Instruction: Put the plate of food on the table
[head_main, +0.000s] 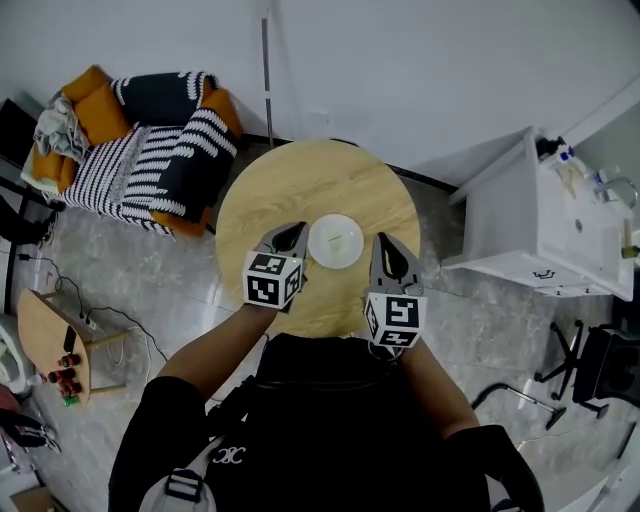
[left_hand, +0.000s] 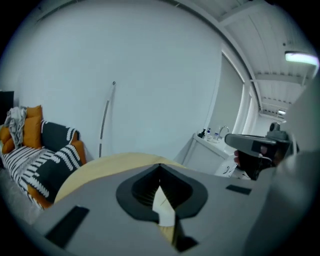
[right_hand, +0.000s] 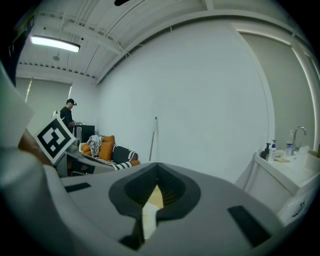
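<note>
the plate (head_main: 335, 240) is seen on the round table (head_main: 260, 190) between the left gripper (head_main: 292, 236) and right gripper (head_main: 386, 248), whose jaws are pressed together, empty. if either is swung inward, the plate could be knocked and food spilled.

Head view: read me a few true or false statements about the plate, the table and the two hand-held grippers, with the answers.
1. The white plate sits on the round wooden table. True.
2. The left hand-held gripper is clamped on the plate's rim. False: its jaws are together on nothing, and it sits to the left of the plate.
3. The right hand-held gripper has its jaws together and holds nothing. True.
4. Several plates are stacked on the table. False: only one plate is there.
5. A sofa with orange cushions stands beyond the table, to its left. True.
</note>
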